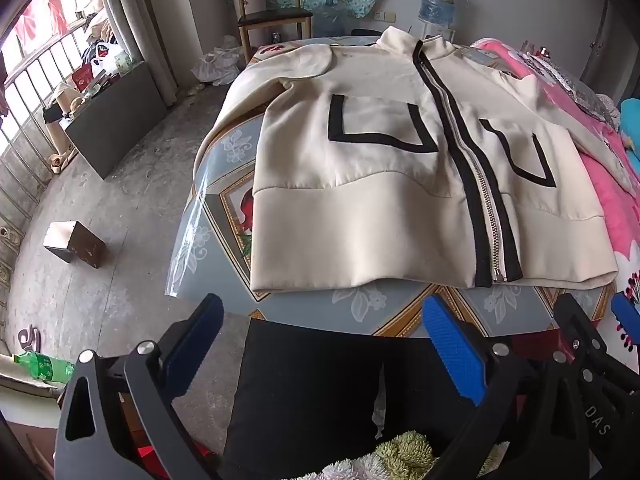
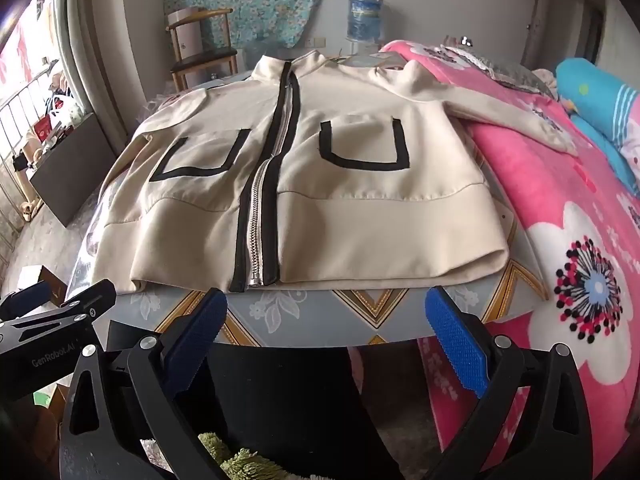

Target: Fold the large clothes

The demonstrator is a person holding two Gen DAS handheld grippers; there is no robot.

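Observation:
A cream jacket (image 1: 400,184) (image 2: 320,200) with a black-edged zip and two black-outlined pockets lies front up on a round patterned table (image 1: 224,196) (image 2: 320,316), collar at the far side. One sleeve is folded over its chest at the far left; the other stretches onto the pink blanket. My left gripper (image 1: 322,320) hovers open, short of the jacket's hem near the table's front edge, nothing between its blue pads. My right gripper (image 2: 326,312) is open too, just before the hem right of the zip. The left gripper (image 2: 60,308) also shows at the right wrist view's left edge.
A bed with a pink flowered blanket (image 2: 580,240) butts against the table's right side. A wooden chair (image 1: 272,12) and a water bottle (image 1: 438,0) stand behind the table. A small box (image 1: 74,244) and a green bottle (image 1: 44,366) lie on the concrete floor at left.

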